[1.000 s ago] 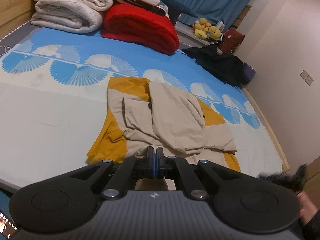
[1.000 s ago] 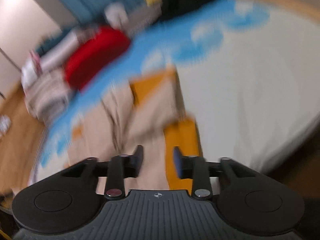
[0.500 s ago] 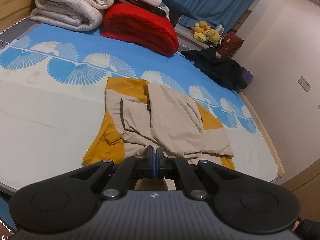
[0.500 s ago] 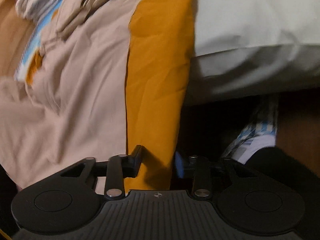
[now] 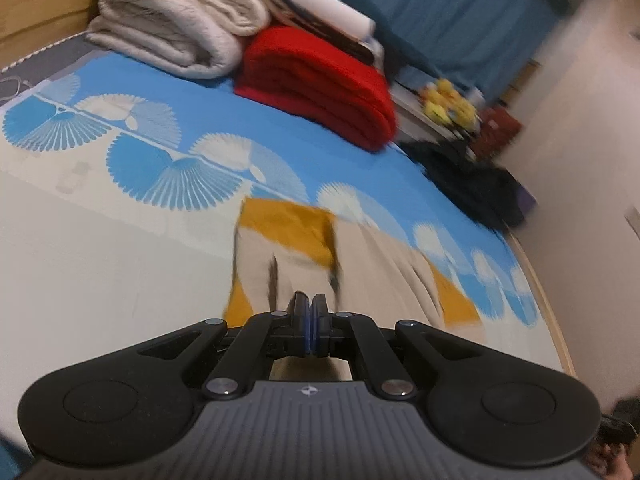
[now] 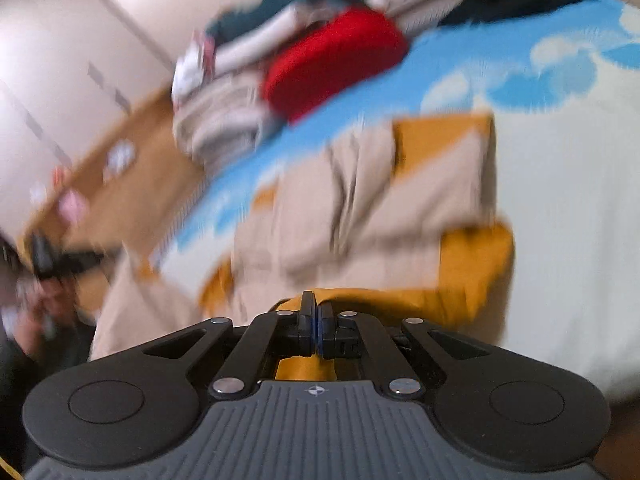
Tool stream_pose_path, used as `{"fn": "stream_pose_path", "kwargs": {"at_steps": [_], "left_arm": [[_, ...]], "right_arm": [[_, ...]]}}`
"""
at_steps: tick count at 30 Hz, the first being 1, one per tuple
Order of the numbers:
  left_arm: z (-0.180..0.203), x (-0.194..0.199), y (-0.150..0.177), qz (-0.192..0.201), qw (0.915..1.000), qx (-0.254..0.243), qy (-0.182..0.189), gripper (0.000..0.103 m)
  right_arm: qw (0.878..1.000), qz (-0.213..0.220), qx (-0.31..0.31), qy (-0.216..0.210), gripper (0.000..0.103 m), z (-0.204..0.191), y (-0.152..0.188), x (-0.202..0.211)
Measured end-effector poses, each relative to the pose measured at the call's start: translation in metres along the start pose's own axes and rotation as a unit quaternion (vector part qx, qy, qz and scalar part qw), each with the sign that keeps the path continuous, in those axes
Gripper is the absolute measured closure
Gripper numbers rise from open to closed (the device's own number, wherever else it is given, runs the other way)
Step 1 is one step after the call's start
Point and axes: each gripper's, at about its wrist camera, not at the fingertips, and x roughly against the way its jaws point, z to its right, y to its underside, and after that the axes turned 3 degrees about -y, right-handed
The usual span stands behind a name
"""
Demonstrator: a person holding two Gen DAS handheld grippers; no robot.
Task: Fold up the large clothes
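A large beige and mustard-yellow garment lies partly folded on the bed; it also shows in the right wrist view. My left gripper is shut at the garment's near hem, beige cloth beneath it; whether it pinches cloth I cannot tell. My right gripper is shut on the garment's yellow edge at the near side. Both views are blurred by motion.
The bed sheet is white with blue fan patterns. Folded white blankets and a red blanket are stacked at the head. Dark clothes lie at the far right edge. A wall stands to the right.
My right gripper has closed on the yellow edge and lifted from below the bed edge. My left gripper has moved forward and lower toward the garment, still shut.
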Motion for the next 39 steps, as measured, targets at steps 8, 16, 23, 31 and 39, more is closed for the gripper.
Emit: {"fn": "stream_pose_path", "kwargs": {"at_steps": [8,16,23,31,39], "left_arm": [[-0.045,-0.066,-0.016,0.087,0.9852,0.145,-0.029,0.045],[-0.06,-0.104,0.001,0.011,0.9889,0.118,-0.09,0.046],[-0.065,-0.153,0.013,-0.051,0.9862,0.098,-0.123,0.045],[-0.061,-0.183,0.018,-0.081,0.9851,0.064,-0.137,0.089],[-0.02,-0.147,-0.01,0.044,0.9902,-0.016,-0.132,0.1]], "right_arm": [[0.973,0.11,-0.157,0.125,0.094,0.07,-0.106,-0.046],[0.96,0.135,-0.165,0.179,0.077,0.09,-0.087,-0.08],[0.972,0.042,-0.056,0.225,0.058,0.085,-0.081,-0.117],[0.967,-0.022,-0.012,0.253,0.056,0.09,-0.082,-0.161],[0.96,0.038,0.1,0.26,0.1,0.045,-0.096,-0.15]]}}
